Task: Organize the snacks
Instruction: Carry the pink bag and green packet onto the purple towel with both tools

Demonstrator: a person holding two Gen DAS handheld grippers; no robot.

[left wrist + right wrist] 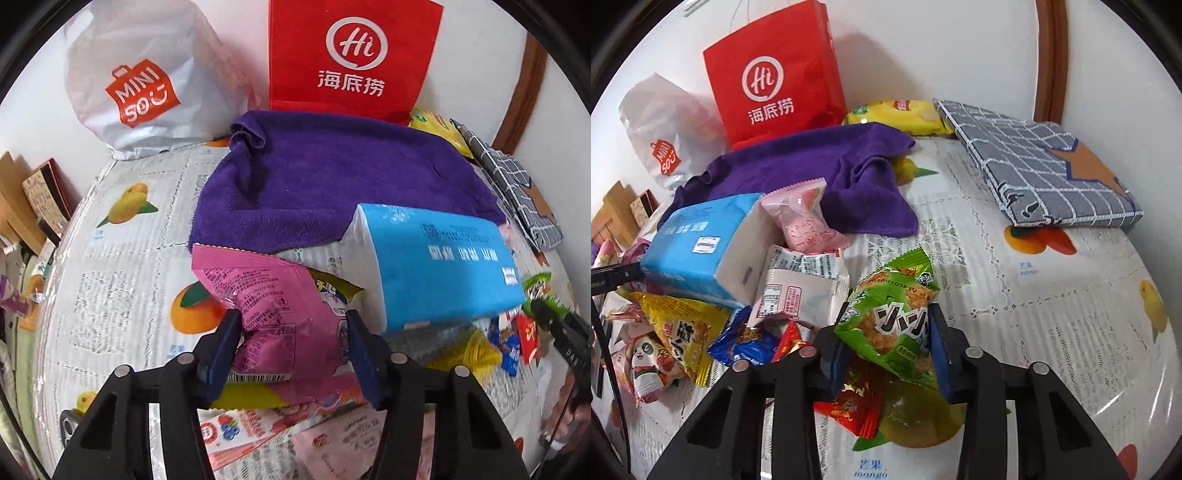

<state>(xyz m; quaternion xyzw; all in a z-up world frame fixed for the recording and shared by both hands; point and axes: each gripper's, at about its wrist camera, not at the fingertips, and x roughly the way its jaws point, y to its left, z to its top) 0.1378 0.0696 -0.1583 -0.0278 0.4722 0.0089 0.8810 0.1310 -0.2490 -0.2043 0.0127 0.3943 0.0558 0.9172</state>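
Crinkly, light pink packet (pixel 273 314) sits pinched in my left gripper (pixel 291 343); right gripper (pixel 890 343) pinches green packet (pixel 894 314) mid-body, gently.

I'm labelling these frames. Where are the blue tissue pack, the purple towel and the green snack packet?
blue tissue pack (pixel 443 258), left wrist view, its blue top face
purple towel (pixel 332 173), left wrist view, middle of the cloth
green snack packet (pixel 894 317), right wrist view, its printed front

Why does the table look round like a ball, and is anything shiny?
Left wrist view: the fisheye lens bulges the tablecloth and darkens the corners. Right wrist view: same bending, plus white glare on the plastic cloth near the edge; the red bag casts a soft wall shadow.
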